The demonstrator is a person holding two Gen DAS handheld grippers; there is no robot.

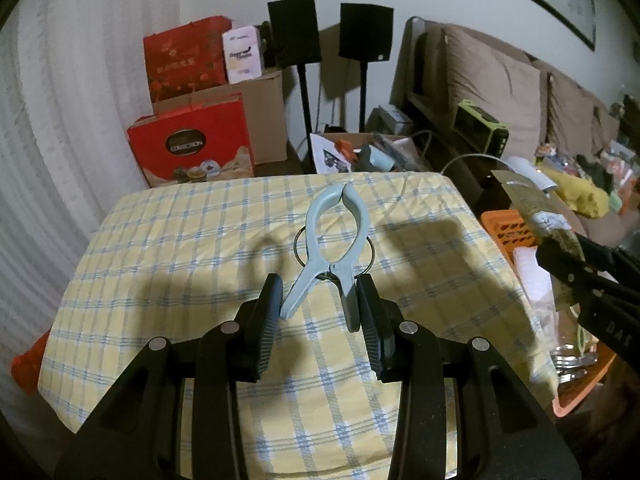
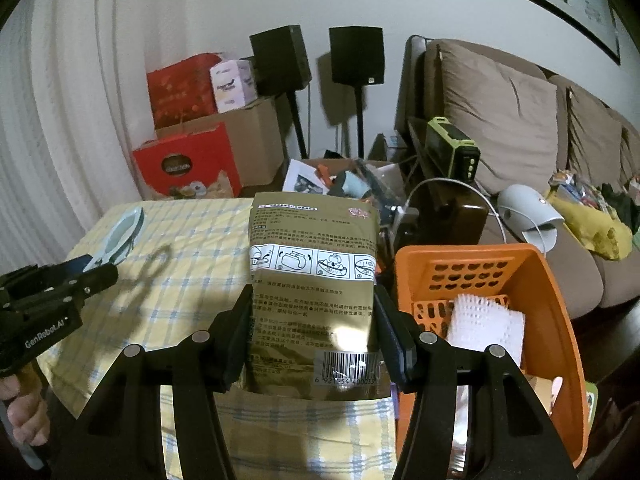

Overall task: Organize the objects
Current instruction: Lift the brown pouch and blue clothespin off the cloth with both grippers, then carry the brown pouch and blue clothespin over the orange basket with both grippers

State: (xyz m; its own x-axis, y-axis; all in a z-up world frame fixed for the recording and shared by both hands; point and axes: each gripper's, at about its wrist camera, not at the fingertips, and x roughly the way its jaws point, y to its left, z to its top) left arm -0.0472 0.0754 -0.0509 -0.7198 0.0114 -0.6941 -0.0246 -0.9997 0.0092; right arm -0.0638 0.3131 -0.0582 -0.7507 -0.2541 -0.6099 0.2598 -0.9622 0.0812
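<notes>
While the left hand-held gripper (image 1: 318,312) clamps the handles of a pale blue clip (image 1: 334,236) above the checked surface (image 1: 180,248), the right hand-held gripper (image 2: 314,332) grips a gold packet (image 2: 314,264) upright just beside the orange basket (image 2: 560,320). To do this well, carry the packet over the basket rim before releasing, keeping it upright.

clip (image 1: 334,240): smooth pale-blue plastic | pouch (image 2: 314,280): glossy gold foil | tablecloth (image 1: 180,248): matt checked cloth | basket (image 2: 556,320): orange plastic
</notes>
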